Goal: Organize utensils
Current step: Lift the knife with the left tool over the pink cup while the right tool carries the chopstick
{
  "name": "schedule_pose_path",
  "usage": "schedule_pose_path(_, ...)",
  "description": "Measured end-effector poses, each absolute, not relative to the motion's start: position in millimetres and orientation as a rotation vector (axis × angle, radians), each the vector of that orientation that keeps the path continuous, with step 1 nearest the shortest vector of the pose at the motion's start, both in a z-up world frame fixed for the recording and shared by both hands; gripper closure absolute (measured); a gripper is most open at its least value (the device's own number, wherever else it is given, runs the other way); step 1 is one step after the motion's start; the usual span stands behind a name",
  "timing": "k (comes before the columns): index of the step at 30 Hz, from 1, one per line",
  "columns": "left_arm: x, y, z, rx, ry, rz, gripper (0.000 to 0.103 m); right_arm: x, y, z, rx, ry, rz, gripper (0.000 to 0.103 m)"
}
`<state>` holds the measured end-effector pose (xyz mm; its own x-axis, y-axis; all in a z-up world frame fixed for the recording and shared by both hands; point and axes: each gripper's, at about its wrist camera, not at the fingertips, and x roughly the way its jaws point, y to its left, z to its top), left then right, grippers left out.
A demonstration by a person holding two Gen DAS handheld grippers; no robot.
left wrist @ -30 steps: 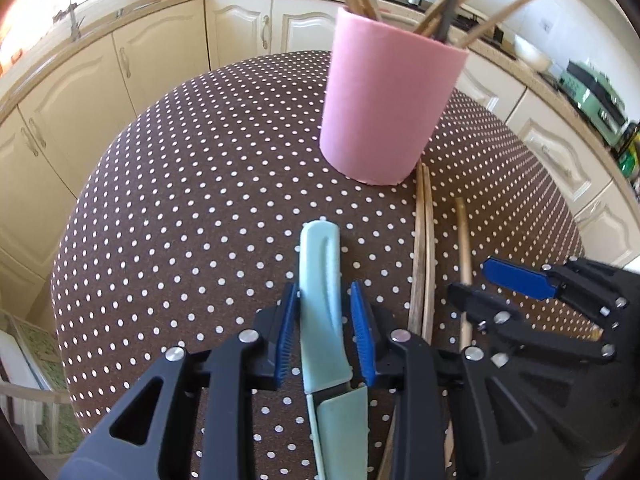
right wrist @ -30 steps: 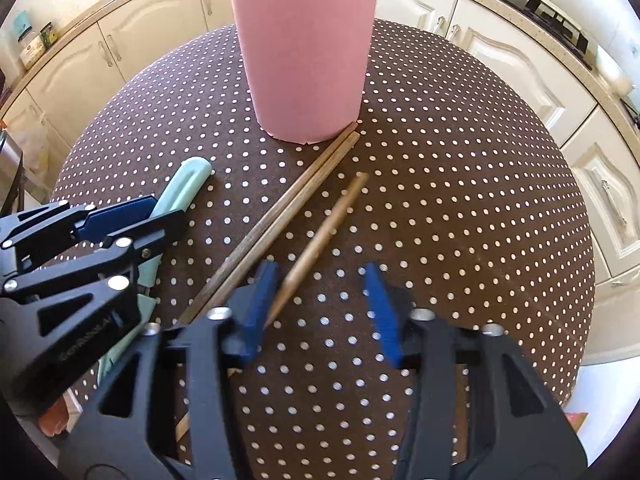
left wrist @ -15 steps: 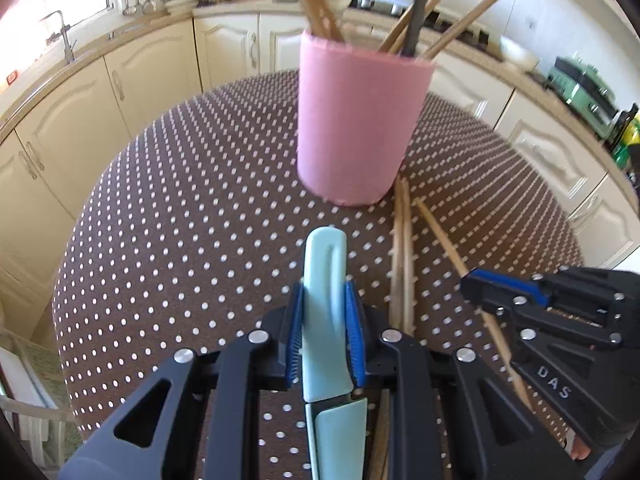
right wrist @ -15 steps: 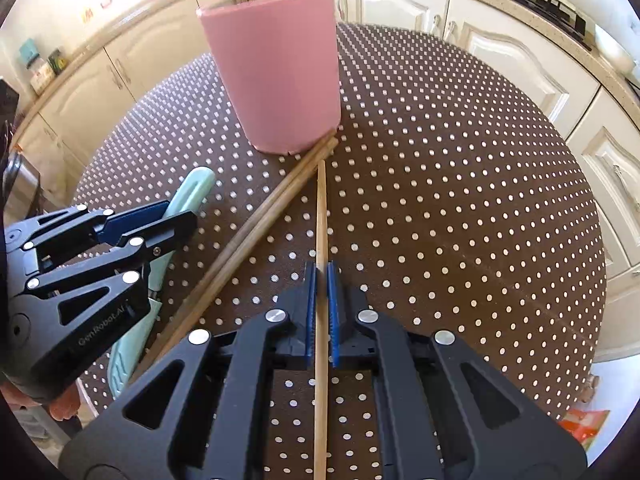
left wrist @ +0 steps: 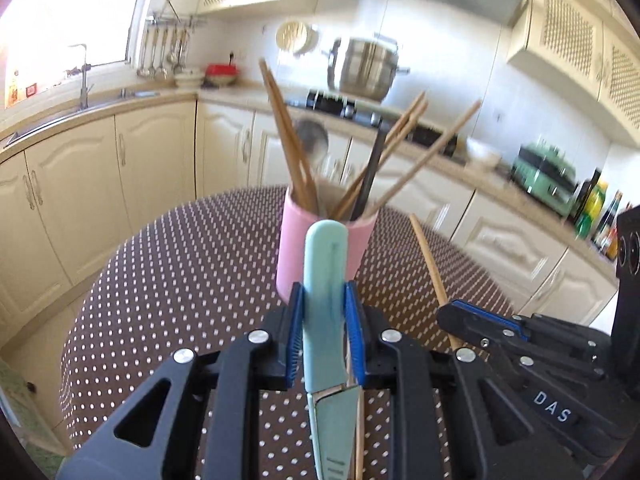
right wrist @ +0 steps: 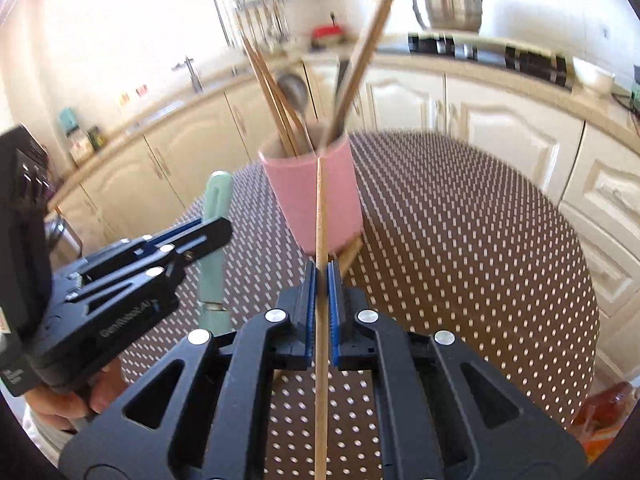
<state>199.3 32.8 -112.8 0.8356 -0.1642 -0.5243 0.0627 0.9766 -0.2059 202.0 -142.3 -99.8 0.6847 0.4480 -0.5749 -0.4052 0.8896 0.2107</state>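
My left gripper [left wrist: 323, 312] is shut on a light green knife [left wrist: 325, 280], held by its handle and tilted up above the table, handle end toward the pink utensil cup [left wrist: 294, 248]. My right gripper [right wrist: 321, 280] is shut on a single wooden chopstick [right wrist: 320, 216], lifted and pointing at the same pink cup [right wrist: 310, 196]. The cup holds several wooden chopsticks and a dark utensil. The knife also shows in the right wrist view [right wrist: 216, 216], and the held chopstick in the left wrist view [left wrist: 430, 260].
The round table has a brown polka-dot cloth [right wrist: 460, 240]. A pair of chopsticks [right wrist: 352, 250] lies on it at the cup's base. Cream kitchen cabinets [left wrist: 132, 184] and a counter with a steel pot [left wrist: 366, 68] surround the table.
Both grippers closed on their utensils, then lifted them off the table and tilted them up toward the cup. The views now look across the kitchen instead of down.
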Motion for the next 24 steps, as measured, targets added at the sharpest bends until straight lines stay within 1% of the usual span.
schedule_pose_path(7,186,36,-90,-0.228,0.455,-0.160,0.084,188,-154,-80,0.116,0.447,0.472,0.097)
schedule_pose_path(10,186,36,-83,-0.234,0.429,-0.171,0.086,187,-149,-75,0.118,0.368,0.474,0.097)
schedule_pose_path(13,190,38,-78,-0.225,0.411,-0.177,0.092,187,-146,-69,0.120,0.313,0.478,0.097)
schedule_pose_path(18,205,39,-81,-0.231,0.429,-0.192,0.093,198,-136,-66,0.126,0.291,0.489,0.097)
schedule_pose_path(21,215,39,-89,-0.241,0.457,-0.206,0.093,207,-131,-70,0.122,0.312,0.496,0.097)
schedule_pose_path(24,217,41,-94,-0.244,0.445,-0.206,0.093,209,-129,-75,0.124,0.307,0.500,0.097)
